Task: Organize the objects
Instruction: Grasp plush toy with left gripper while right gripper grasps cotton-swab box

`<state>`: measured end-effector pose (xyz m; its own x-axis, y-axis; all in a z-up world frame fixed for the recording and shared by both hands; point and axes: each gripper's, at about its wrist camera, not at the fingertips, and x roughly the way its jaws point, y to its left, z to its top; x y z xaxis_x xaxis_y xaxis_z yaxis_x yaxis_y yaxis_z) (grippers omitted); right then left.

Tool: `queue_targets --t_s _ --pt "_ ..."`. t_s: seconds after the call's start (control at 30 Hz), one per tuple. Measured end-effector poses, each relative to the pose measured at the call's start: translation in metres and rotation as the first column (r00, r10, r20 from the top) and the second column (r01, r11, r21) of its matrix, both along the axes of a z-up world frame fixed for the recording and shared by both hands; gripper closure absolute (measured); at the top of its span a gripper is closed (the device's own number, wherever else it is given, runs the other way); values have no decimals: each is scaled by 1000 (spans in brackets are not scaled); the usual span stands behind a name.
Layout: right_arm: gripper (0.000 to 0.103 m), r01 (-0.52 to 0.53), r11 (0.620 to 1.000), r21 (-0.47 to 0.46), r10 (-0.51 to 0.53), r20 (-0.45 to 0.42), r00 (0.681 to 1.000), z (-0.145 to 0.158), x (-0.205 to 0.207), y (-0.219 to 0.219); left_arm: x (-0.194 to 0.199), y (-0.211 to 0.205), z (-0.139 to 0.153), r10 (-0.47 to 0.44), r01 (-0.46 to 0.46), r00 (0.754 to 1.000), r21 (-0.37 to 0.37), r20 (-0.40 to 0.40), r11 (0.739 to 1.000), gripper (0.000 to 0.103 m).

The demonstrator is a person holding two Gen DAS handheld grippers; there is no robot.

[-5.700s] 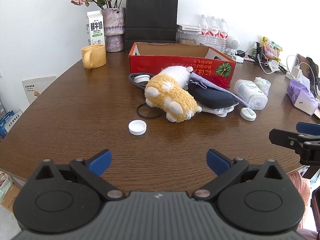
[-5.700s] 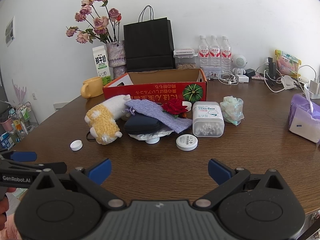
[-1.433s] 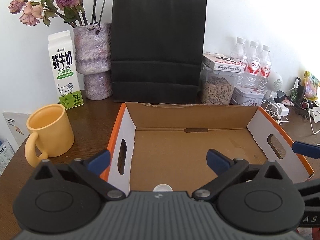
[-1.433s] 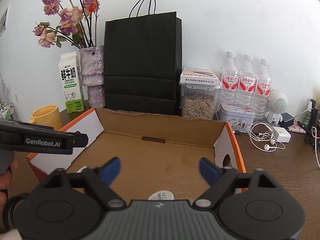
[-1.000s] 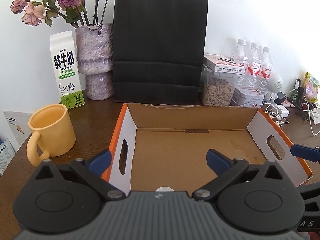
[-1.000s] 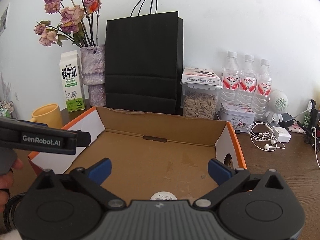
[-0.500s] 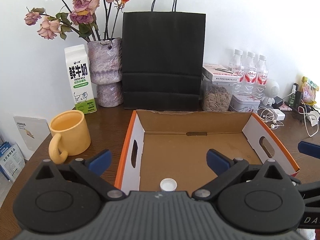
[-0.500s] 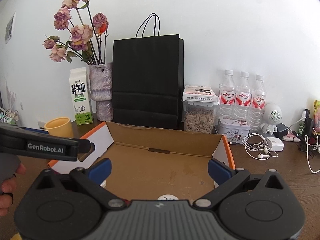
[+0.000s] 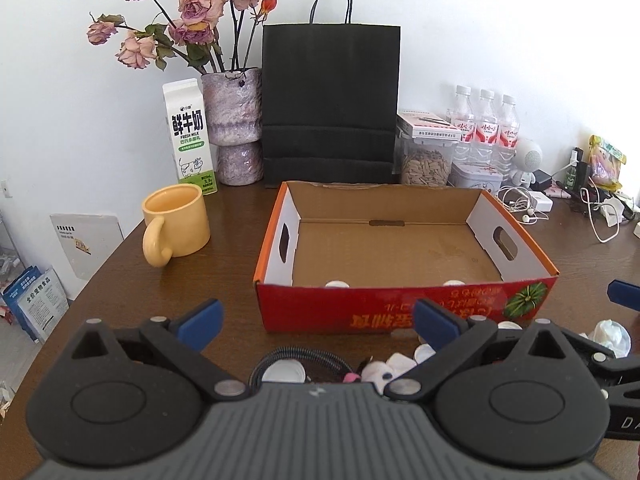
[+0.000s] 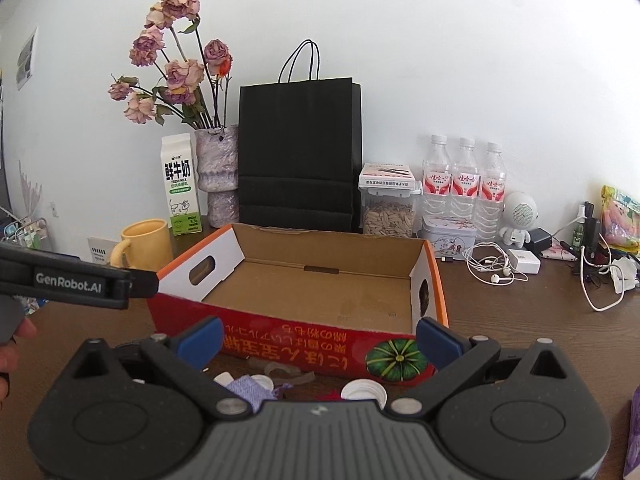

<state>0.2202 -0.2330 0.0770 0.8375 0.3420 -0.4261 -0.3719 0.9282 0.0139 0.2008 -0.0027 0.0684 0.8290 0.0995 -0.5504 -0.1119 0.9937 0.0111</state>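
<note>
The red cardboard box (image 9: 404,312) with an orange rim stands open in the middle of the brown table. Two white caps (image 9: 337,283) (image 9: 453,282) lie inside it against the front wall. My left gripper (image 9: 318,320) is open and holds nothing, just in front of the box. Below it lie a black cord ring around a white lid (image 9: 284,370) and part of a plush toy (image 9: 384,368). My right gripper (image 10: 319,340) is also open and holds nothing, facing the box (image 10: 320,336). Under it lie a purple cloth (image 10: 250,386) and a white cap (image 10: 362,392).
A yellow mug (image 9: 178,224), a milk carton (image 9: 190,136) and a vase of dried roses (image 9: 236,124) stand left of the box. Behind it are a black paper bag (image 9: 330,104), a seed jar (image 9: 426,160) and water bottles (image 9: 486,124). Cables (image 9: 528,208) lie at right.
Both grippers have drawn back from over the box, so its red front wall now shows. The two white caps that were on the table now lie inside the box.
</note>
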Motion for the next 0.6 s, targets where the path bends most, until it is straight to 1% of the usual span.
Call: queue_targets --t_s 0.13,0.3,0.6 --pt "0 0 1000 3 0 -3 1000 -3 -23 -12 -22 -7 -6 1 -1 1000 11 -22 1000 0" --pt "0 -4 1000 1 4 -17 1000 -11 -47 -27 -44 -10 -13 22 -23 999 -2 -35 1000 0" --pt "0 0 1000 5 0 -39 999 -24 -72 -51 -75 -17 -31 51 -52 996 -3 -77 999 0"
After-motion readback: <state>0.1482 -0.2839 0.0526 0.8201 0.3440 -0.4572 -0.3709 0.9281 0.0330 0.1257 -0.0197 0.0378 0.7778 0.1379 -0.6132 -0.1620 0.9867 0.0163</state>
